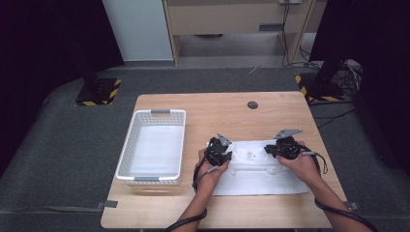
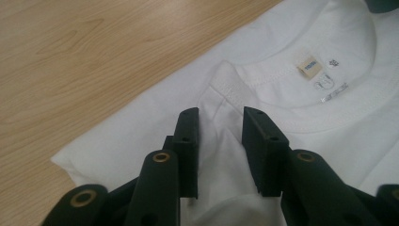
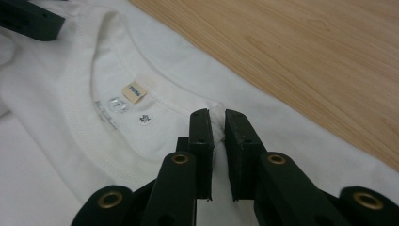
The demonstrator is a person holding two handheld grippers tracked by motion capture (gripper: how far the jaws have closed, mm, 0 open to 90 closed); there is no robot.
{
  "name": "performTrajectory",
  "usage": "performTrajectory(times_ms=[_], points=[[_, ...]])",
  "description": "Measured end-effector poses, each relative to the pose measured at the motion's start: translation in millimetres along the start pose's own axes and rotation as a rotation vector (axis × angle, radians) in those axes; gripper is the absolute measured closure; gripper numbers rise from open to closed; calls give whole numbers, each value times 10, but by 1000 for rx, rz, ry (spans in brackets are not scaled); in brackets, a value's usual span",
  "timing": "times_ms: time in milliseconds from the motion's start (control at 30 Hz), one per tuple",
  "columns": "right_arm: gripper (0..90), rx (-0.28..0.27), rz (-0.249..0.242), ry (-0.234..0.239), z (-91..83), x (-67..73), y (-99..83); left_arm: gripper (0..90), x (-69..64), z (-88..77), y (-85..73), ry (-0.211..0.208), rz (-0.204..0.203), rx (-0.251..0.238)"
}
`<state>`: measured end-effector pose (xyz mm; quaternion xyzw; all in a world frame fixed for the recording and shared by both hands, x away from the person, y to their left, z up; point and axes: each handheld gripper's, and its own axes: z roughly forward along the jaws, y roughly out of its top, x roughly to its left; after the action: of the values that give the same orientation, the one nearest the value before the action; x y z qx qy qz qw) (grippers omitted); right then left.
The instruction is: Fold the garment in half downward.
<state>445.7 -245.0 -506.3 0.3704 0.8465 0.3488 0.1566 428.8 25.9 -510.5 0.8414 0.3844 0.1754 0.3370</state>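
Observation:
A white T-shirt point(image 1: 261, 170) lies folded flat on the wooden table point(image 1: 212, 108), collar toward the far side. Its neck label point(image 2: 309, 67) point(image 3: 134, 91) sits between the two grippers. My left gripper point(image 1: 222, 153) point(image 2: 220, 117) stands at the collar's left shoulder seam, and a raised fold of the shirt point(image 2: 329, 37) is bunched between its pads. My right gripper point(image 1: 279, 149) point(image 3: 218, 117) is at the other shoulder seam. Its jaws are nearly together, with a thin pinch of the shirt point(image 3: 47, 155) between them.
A white slatted basket point(image 1: 126, 145) stands on the left part of the table with nothing in it. A dark round grommet point(image 1: 252, 105) is near the far edge. Beyond the table are grey carpet, stand bases with hazard stripes and cables.

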Motion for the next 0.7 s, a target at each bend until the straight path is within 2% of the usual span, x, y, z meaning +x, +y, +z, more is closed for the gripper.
performTrajectory(times_ms=[100, 267, 467, 700], points=[[825, -28, 8, 4, -89, 15, -18, 727, -7, -14, 6, -3, 5, -6], [831, -29, 5, 7, -152, 30, -68, 847, -7, -38, 5, -8, 12, -10], [832, -45, 16, 12, -209, 44, -116, 866, -50, -152, -35, -7, 11, -36], [832, -65, 4, 20, -365, 137, -157, 867, -198, -423, -91, -16, 45, -65]])
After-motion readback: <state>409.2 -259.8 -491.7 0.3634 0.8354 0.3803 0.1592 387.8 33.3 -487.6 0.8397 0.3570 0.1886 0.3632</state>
